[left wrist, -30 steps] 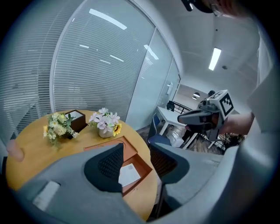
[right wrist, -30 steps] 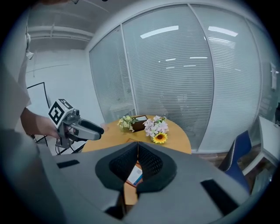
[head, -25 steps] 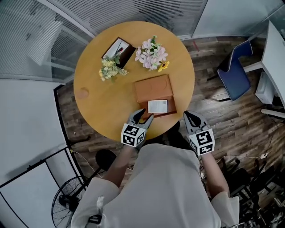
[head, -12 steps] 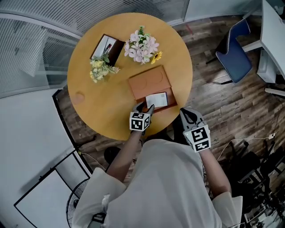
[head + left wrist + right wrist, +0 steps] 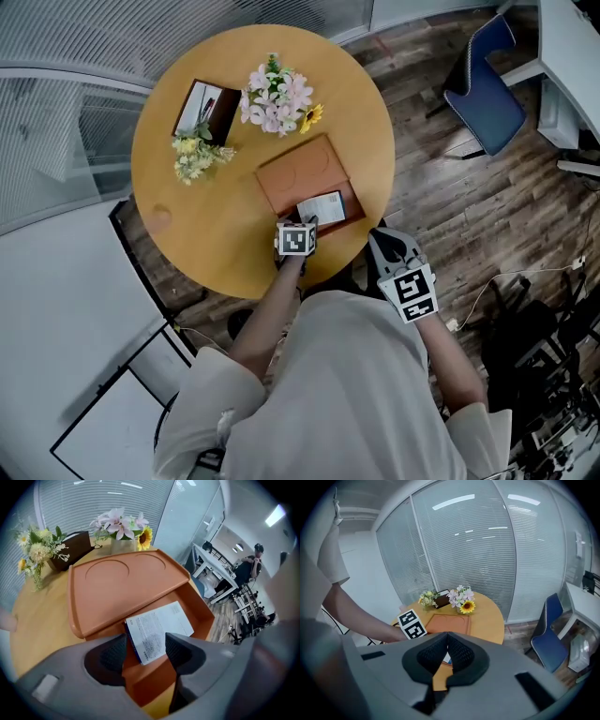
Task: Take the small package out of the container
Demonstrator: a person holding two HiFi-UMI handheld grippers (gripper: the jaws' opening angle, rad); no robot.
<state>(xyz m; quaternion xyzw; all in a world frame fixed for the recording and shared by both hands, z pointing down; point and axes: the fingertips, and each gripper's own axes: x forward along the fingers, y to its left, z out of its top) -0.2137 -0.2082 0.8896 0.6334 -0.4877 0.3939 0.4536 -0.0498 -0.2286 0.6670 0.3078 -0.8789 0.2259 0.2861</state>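
Note:
An orange container (image 5: 298,172) lies on the round wooden table (image 5: 206,225), its lid slid back so the near end is uncovered. The small white printed package (image 5: 321,208) lies flat in that uncovered end. My left gripper (image 5: 298,223) points steeply down at the container's near wall (image 5: 154,677). Its jaws have just been opening and stand open. In the left gripper view the package (image 5: 157,630) shows its near corner between the fingers (image 5: 180,651), with neither pad pressing on it. My right gripper (image 5: 386,246) hangs shut off the table's near edge, nothing in it.
Pink flowers with a sunflower (image 5: 277,94), a yellow bunch (image 5: 192,155) and a dark box (image 5: 206,105) stand at the table's far side. A blue chair (image 5: 483,89) and a white desk (image 5: 572,66) are to the right on the wooden floor.
My left gripper has dropped from the table's front edge onto the container's uncovered near end, tipping steeply down, with its jaws spreading. My right gripper has sunk a little.

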